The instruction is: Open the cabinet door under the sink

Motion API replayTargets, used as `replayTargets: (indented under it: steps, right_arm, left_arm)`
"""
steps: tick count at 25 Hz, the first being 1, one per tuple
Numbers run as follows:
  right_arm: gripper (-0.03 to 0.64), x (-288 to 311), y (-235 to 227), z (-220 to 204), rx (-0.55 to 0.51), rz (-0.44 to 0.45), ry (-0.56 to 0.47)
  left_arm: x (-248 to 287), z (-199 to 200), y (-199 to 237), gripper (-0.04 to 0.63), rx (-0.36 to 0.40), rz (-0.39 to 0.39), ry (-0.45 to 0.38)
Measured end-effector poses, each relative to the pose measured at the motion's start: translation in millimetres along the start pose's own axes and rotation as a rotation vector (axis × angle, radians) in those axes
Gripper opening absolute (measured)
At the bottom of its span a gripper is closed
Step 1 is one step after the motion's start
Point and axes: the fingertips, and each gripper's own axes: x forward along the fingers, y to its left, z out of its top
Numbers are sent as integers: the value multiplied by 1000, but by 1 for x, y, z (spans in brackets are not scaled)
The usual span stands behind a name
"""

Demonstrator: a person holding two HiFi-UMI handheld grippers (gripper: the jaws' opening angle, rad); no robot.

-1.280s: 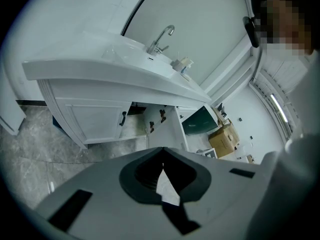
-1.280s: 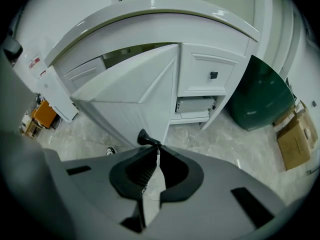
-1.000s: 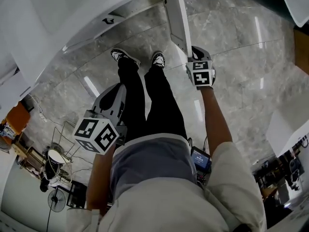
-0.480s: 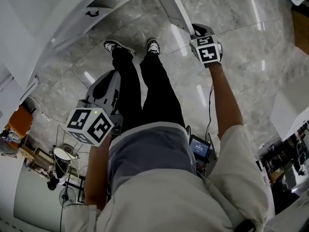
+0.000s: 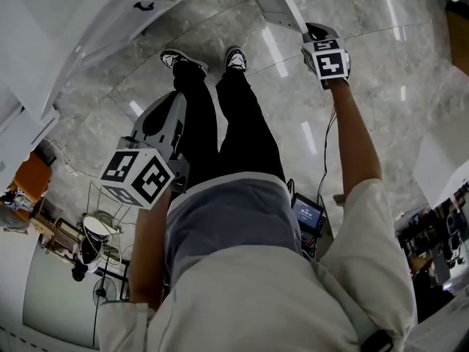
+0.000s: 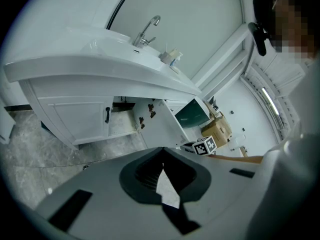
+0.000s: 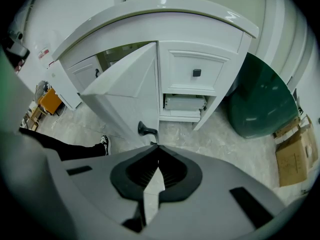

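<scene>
right gripper view, right gripper (image 7: 158,145) clamped on curved black handle (image 7: 145,129), white panelled cabinet door (image 7: 131,91) ajar, left gripper (image 6: 163,150) closed, empty

White cabinet door (image 7: 131,91) with black handle (image 7: 145,129), grey white-veined marble floor (image 5: 366,86), dark green bin (image 7: 262,101), black trousers (image 5: 234,130).

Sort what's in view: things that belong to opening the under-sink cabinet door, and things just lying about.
Job in hand:
cabinet door, swung out
door handle
right gripper, shut on that handle
sink

Lying about or idle:
left gripper, shut and empty
green bin
cardboard box
</scene>
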Motion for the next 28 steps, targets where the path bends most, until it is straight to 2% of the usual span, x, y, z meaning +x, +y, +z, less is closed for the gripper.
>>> replayTargets:
  steps: [7,10,15,28]
  right_arm:
    - [12,-20,3,-4,79,-8,-19]
    - [12,-33,6,0,127,-5,-47]
    - [12,-57,17,7,129,-8,-72]
    - [12,-108,28,44,227,3,-154]
  left_arm:
    - [-10,-1,1,0,-4,-11,-24]
    - [-17,3,-1,0,42,0,-39]
    - [-24,10,-17,0,54,-44,-68]
    - [-40,37,-24,0,63,-26,-137]
